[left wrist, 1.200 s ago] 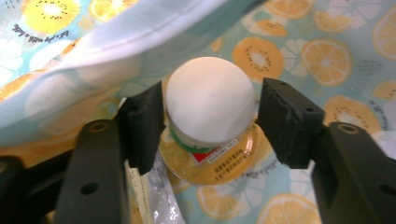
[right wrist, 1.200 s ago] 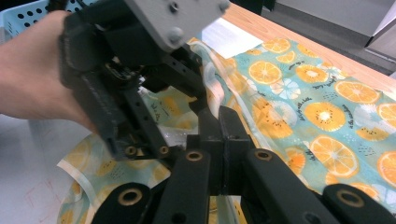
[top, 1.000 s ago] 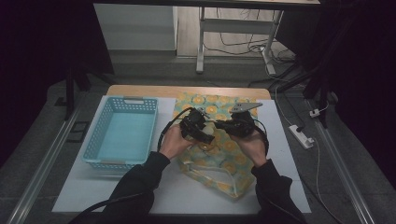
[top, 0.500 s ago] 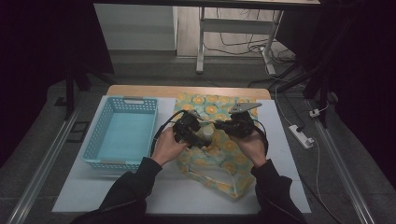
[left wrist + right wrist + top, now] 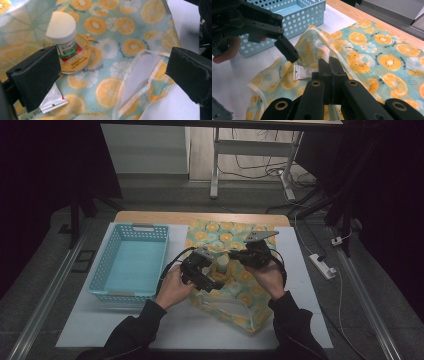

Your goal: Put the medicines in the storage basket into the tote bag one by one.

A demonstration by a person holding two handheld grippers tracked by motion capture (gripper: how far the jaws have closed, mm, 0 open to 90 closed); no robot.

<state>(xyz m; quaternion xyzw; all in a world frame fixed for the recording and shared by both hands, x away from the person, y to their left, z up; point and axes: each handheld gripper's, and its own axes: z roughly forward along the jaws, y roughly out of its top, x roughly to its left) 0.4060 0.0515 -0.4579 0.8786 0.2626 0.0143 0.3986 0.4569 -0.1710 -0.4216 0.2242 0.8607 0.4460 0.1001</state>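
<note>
Orange-printed bag (image 5: 235, 285) lay on the bench (image 5: 125, 330), a white-capped bottle (image 5: 63, 37) standing upright on it. The left tongs (image 5: 110, 72) had just been spreading, nothing between them; the right tongs (image 5: 329, 65) pinched a bag strap. Judging so, the bottle was just released; bagging it would likely follow.

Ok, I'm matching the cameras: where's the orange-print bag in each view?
High view: orange-print bag at table centre, right of the blue basket.
Left gripper view: spread across most of the picture.
Right gripper view: centre and right.
Shared landmark: the bag's pale trim.
</note>
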